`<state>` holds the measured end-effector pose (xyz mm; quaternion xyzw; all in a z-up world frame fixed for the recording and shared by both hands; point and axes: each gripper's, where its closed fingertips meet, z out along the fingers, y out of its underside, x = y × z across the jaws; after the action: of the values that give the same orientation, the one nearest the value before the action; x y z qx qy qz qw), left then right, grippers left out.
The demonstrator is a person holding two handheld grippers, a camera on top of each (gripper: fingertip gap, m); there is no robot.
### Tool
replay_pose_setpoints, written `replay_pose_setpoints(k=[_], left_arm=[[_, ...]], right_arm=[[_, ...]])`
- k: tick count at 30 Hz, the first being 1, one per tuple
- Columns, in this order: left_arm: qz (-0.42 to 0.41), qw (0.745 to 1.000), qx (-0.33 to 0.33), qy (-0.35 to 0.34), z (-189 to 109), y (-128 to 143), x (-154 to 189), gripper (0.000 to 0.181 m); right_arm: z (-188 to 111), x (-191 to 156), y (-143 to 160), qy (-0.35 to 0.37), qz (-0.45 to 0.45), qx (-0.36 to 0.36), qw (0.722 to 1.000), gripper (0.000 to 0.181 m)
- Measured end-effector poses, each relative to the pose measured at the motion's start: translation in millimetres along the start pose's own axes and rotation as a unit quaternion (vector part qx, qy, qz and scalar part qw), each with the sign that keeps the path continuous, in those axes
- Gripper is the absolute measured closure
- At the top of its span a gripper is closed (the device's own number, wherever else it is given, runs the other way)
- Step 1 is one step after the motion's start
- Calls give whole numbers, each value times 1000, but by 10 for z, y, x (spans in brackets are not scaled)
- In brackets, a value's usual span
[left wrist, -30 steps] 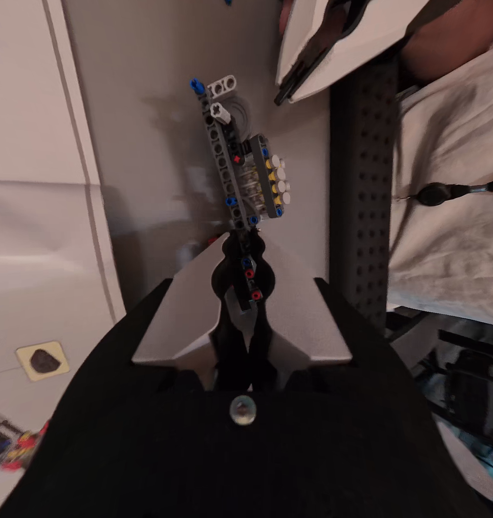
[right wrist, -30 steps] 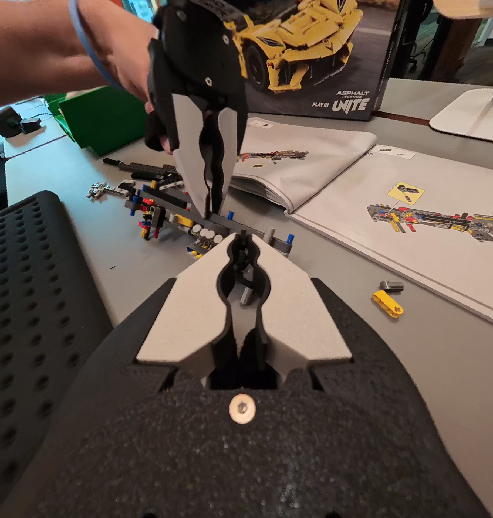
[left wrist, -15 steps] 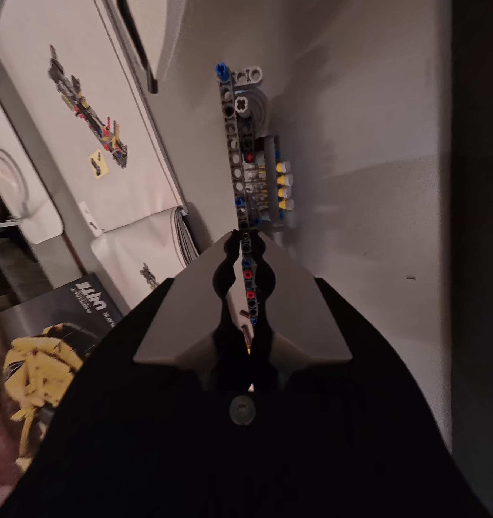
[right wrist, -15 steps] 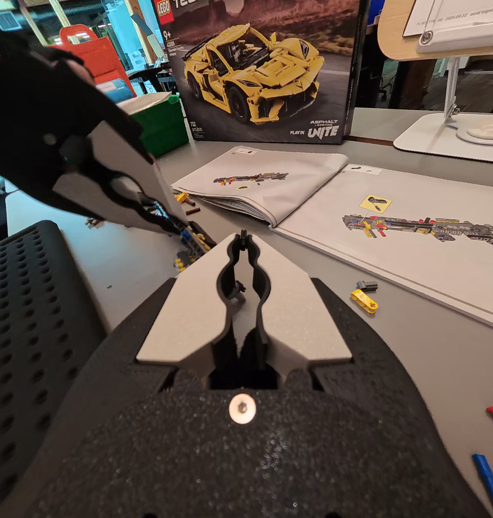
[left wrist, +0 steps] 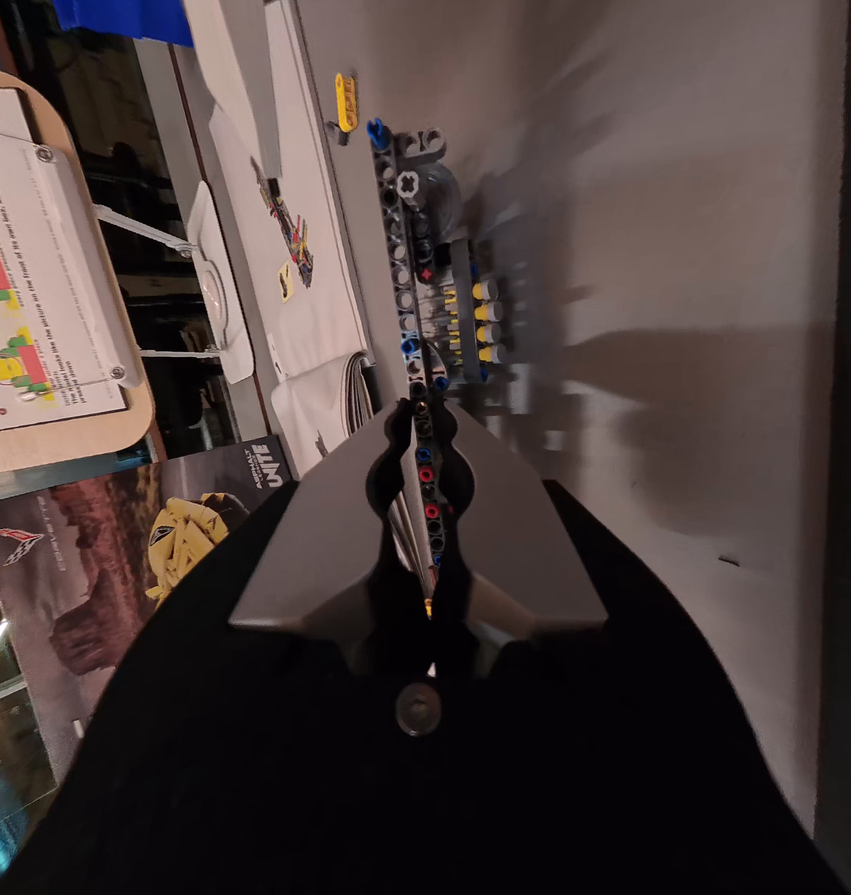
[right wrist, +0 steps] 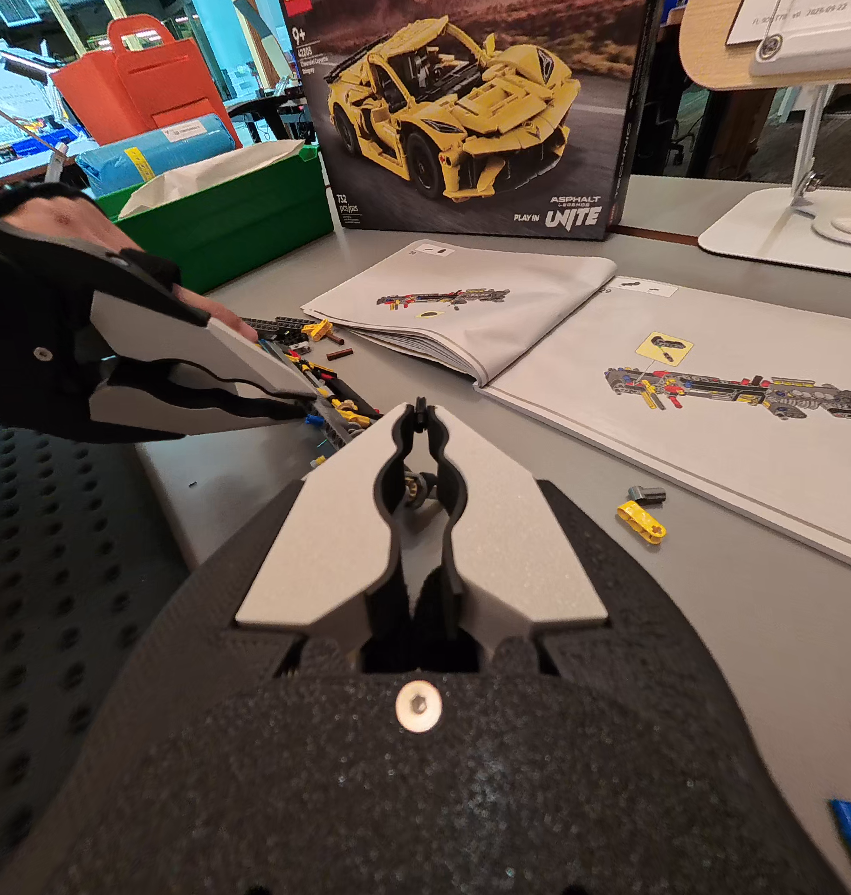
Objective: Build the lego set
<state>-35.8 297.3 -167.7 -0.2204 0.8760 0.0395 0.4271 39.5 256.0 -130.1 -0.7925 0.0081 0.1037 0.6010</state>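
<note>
Fingers of the left gripper [left wrist: 426, 411] clamp the long grey beam of the lego assembly [left wrist: 414, 300], held over the grey table [left wrist: 680, 242]. Right gripper [right wrist: 419, 409] pinches a small black piece [right wrist: 419, 415] at its tips. Farther right lie a yellow connector [right wrist: 641, 522] and the open instruction booklet [right wrist: 704, 411].

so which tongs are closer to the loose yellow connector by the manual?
Right. The right tongs sit just left of the yellow connector; the left tongs are farther left, clamped on the chassis assembly.
</note>
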Motion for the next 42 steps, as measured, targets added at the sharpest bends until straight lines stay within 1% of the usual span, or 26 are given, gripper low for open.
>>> replay_pose_setpoints(k=[2,4,9,12,13,14,16,17,20,22,25,27,29,32,34,35,37,38,39,40,41,42], left_arm=[[1,1000,-1,-7,1,-7,2,173],[-6,1000,3,-9,-5,-24,-11,167],[-14,1000,2,24,-4,-25,0,160],[-2,999,-13,40,43,10,52,158],[4,998,-25,50,70,47,99,155],[10,998,-32,49,93,70,119,152],[10,998,-34,51,126,86,156,153],[6,998,-37,52,141,91,163,149],[4,999,-29,37,164,41,105,158],[8,999,-31,36,192,3,108,159],[37,999,-24,11,243,-66,77,162],[58,998,-15,-4,257,-116,51,169],[60,998,-1,0,253,-161,55,170],[11,1000,25,11,230,-179,-25,170],[-44,998,50,11,191,-150,-170,170],[-84,994,69,11,159,-138,-265,170],[-184,975,127,3,53,-135,-537,170],[-234,957,169,9,-29,-158,-667,170],[-282,933,223,21,-136,-207,-797,171],[-332,901,276,39,-247,-257,-916,170],[-376,866,323,68,-349,-308,-1001,170],[-409,828,372,95,-455,-366,-1068,170]], right_arm=[[4,-4,3,-2,2,-1,1000,177],[6,-7,5,-2,1,-2,1000,177],[9,-15,8,-4,0,-3,1000,177],[8,-17,7,-5,2,-3,1000,177],[5,-16,5,-5,2,-2,1000,177],[2,-15,2,-5,2,-1,1000,177],[-3,-17,-3,-6,4,1,1000,177],[-3,-17,-2,-7,5,0,1000,177],[5,-25,3,-9,5,-2,1000,177],[9,-33,9,-10,3,-3,1000,177],[8,-36,10,-10,1,-4,1000,177],[4,-32,6,-9,3,-2,1000,177],[-9,-22,-7,-7,4,2,1000,177],[-96,43,-121,12,1,32,999,177],[-282,144,-331,45,-8,94,995,177],[-411,208,-448,62,-9,133,989,177],[-658,303,-631,75,6,203,976,177],[-712,306,-665,58,19,218,974,178],[-717,242,-682,13,34,221,975,178],[-697,142,-692,-44,50,216,974,178],[-653,42,-689,-96,63,199,973,178],[-600,-38,-679,-133,70,176,973,178]])
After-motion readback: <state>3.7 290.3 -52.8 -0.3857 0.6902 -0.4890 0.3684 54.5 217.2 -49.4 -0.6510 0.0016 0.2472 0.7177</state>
